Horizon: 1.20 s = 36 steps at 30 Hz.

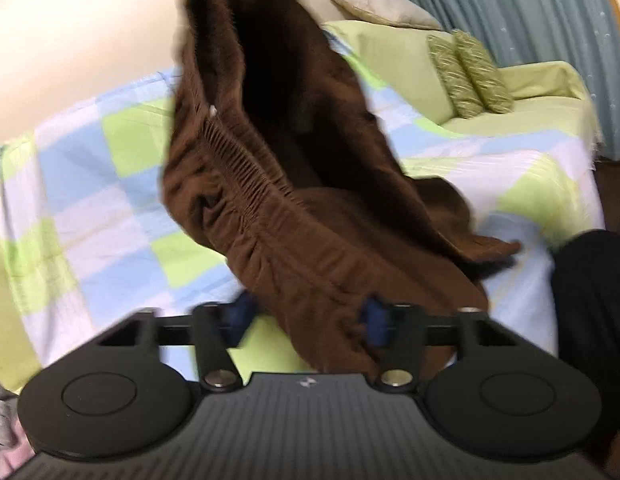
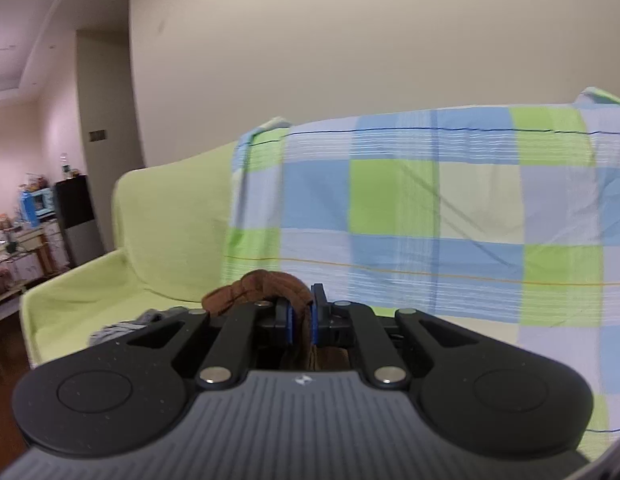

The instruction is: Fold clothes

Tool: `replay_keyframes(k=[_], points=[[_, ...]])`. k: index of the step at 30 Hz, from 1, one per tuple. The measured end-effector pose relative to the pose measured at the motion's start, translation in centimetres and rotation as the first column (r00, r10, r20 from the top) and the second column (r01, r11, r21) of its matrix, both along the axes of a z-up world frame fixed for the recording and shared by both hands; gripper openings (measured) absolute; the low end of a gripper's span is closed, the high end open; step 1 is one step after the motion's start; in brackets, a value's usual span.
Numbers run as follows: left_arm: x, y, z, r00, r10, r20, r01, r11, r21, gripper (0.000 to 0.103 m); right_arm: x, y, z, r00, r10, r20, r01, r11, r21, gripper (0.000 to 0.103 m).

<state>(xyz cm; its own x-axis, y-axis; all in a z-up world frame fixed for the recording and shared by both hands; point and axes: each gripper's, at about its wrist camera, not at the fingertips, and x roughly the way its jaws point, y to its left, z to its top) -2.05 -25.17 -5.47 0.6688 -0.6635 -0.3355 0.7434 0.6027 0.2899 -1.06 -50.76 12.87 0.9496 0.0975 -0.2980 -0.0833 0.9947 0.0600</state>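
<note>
The checked sheet point(image 1: 110, 184) covers the sofa, and above it the brown garment point(image 1: 294, 184) hangs in the air, its gathered elastic band running down toward the left hand-held gripper point(image 1: 306, 320), whose 2 blue pads stand spread with cloth draped between them. The right hand-held gripper point(image 2: 302, 320) is pinching a bunched edge of that garment. I judge this a lifting and spreading stage; next the left needs a firm bite on the band. Only the left view shows the hanging length; only the right shows the pinch.
</note>
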Motion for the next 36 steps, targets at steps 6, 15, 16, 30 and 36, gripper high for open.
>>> replay_keyframes(k=[6, 15, 16, 30, 36], points=[[3.0, 3.3, 4.9, 1.0, 0.011, 0.004, -0.011, 0.997, -0.077, 0.026, -2.5, -2.8, 0.0, 0.997, -0.076, 0.002, 0.076, 0.997, -0.02, 0.006], [0.8, 7.0, 18.0, 0.969, -0.078, 0.234, 0.088, 0.995, -0.035, 0.025, -10.8, -1.9, 3.4, 0.987, -0.087, 0.132, 0.088, 0.996, -0.005, 0.006], [0.4, 7.2, 19.3, 0.961, -0.092, 0.262, 0.098, 0.995, -0.01, 0.025, -11.6, -1.7, 4.0, 0.985, -0.083, 0.15, 0.085, 0.996, -0.007, 0.006], [-2.1, 4.7, 21.8, 0.947, -0.168, 0.275, 0.155, 0.986, 0.067, 0.025, -16.5, -2.3, 5.8, 0.981, -0.09, 0.171, 0.082, 0.995, 0.053, 0.006], [-3.4, 4.6, 26.0, 0.917, -0.184, 0.354, 0.175, 0.983, 0.058, 0.025, -18.9, -2.1, 8.7, 0.971, -0.05, 0.234, 0.032, 0.996, 0.079, 0.006]])
